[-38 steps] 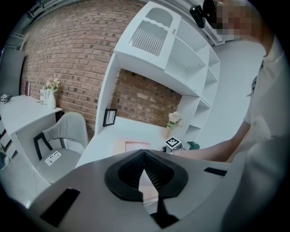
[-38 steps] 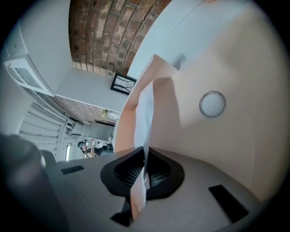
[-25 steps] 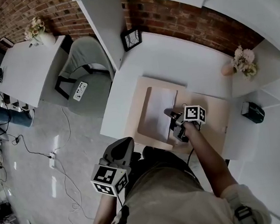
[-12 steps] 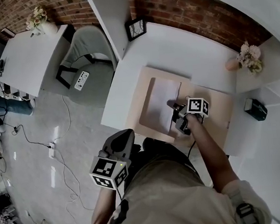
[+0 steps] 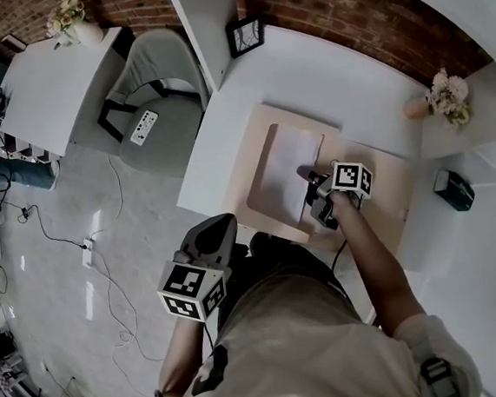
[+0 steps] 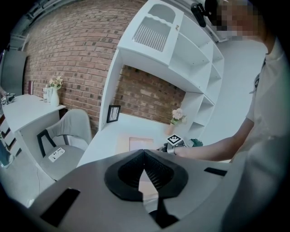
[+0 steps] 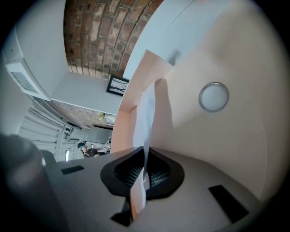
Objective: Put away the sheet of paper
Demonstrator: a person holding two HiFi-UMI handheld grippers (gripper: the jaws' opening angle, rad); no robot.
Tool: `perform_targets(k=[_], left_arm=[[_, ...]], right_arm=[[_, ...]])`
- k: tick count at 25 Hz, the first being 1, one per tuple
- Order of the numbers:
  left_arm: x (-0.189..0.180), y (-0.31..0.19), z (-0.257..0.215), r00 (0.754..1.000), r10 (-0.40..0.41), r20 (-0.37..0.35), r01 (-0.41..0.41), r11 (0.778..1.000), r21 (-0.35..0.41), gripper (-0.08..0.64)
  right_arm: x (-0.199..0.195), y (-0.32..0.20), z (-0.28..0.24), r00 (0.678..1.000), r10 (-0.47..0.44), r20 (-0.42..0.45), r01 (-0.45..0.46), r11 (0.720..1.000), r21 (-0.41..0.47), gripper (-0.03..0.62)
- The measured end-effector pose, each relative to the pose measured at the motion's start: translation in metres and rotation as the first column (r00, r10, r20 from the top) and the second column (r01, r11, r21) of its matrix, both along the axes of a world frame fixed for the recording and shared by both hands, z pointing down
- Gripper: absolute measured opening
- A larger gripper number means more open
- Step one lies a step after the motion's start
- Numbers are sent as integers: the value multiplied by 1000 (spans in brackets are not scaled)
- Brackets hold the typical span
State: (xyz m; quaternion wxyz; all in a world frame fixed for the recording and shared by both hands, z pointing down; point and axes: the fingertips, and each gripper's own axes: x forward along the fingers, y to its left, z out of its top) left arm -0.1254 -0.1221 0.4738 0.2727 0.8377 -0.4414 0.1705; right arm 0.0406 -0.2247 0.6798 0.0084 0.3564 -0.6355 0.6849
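The right claw (image 5: 311, 192) is pinching the sheet of paper (image 5: 289, 168) by its near edge, its jaws closed tight on the sheet (image 7: 147, 118). The paper is lying over the sunken part of a beige tray (image 5: 388, 199) that is sitting on the white tabletop (image 5: 324, 81). A round disc (image 7: 214, 96) is showing on the tray beside the paper. The left claw (image 5: 220, 229) is hanging low by the person's body, well apart from the tabletop, its jaw tips pressed together (image 6: 144, 156) and holding nothing.

sheet of paper (image 5: 291, 176): one
grippers (image 5: 218, 227) (image 5: 310, 192): two
flower vases (image 5: 74, 18) (image 5: 444, 100): two, at 11 and 3 o'clock
picture frame (image 5: 245, 36): one
chair (image 5: 145, 85): one
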Motion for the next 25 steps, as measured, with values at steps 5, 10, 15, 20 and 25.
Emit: perform_targets(k=[5, 10, 15, 20, 25], left_arm=[[1, -1, 2, 1000, 12, -3, -12, 1000, 4, 15], [3, -1, 2, 1000, 10, -14, -10, 1000, 2, 17], [4, -1, 2, 1000, 14, -22, -14, 1000, -2, 17], [5, 0, 2, 1000, 14, -23, -14, 1000, -1, 15], [4, -2, 4, 999, 20, -26, -20, 1000, -4, 17]], right_arm=[[-1, 0, 1, 1000, -5, -21, 4, 1000, -13, 28], [-3, -1, 4, 999, -21, -40, 21, 1000, -15, 28], [-3, -2, 2, 1000, -11, -29, 10, 1000, -22, 28], [-1, -2, 3, 999, -19, -36, 18, 1000, -19, 26], [-2, -4, 4, 998, -27, -60, 26, 1000, -15, 27]])
